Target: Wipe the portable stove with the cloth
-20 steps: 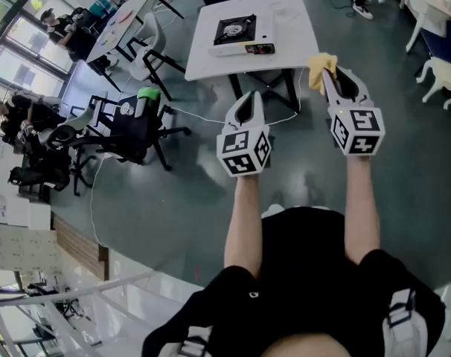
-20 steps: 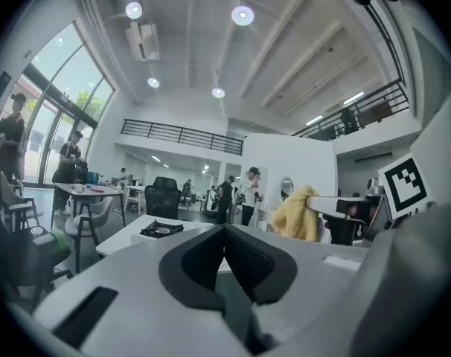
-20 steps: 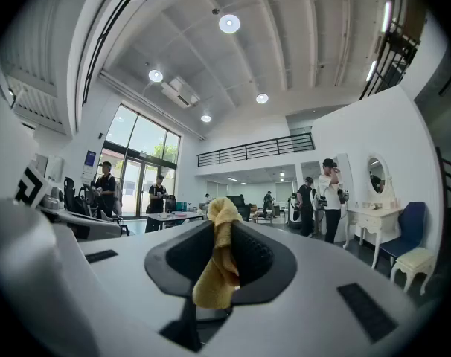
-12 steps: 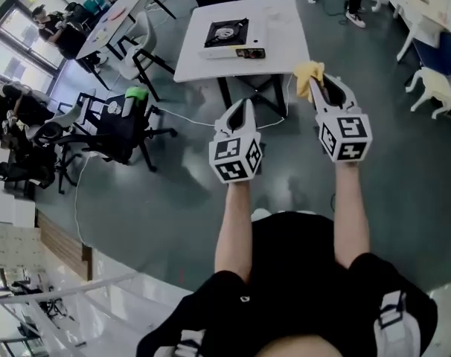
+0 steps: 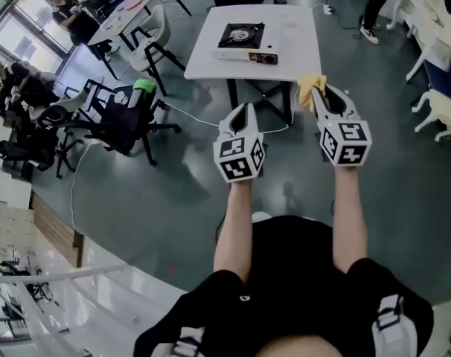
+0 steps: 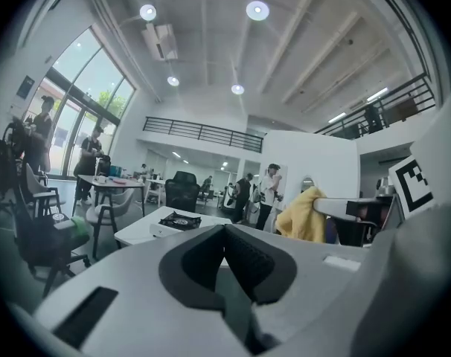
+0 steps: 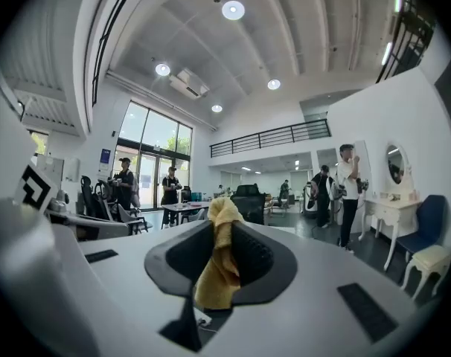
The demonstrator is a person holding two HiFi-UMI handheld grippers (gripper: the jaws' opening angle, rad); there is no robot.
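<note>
The portable stove (image 5: 241, 36) sits out on the white tabletop (image 5: 294, 44), well ahead of the person and well apart from both tools. Nothing is touching it, so I'd judge the wiping hasn't begun. The whole job is left: reach the tabletop, bring the cloth down, and rub the stove over.

It shows a black square top with a round burner in the middle, on a pale body with a dark strip along the near edge. It's too small here to tell whether it's dirty.

The cloth (image 7: 219, 262) is ready, though. It's yellow, bunched and pinched between the jaws of the right tool (image 7: 224, 233), which are closed on it, with a tuft poking out past the tips. In the head view it's held up in the air over the grey floor (image 5: 181, 192).

The left tool (image 6: 225, 238) is level beside the right one, its jaws together with nothing between them.

Off to the left stands a black office chair (image 5: 129, 125), and people are gathered at tables in the background.
</note>
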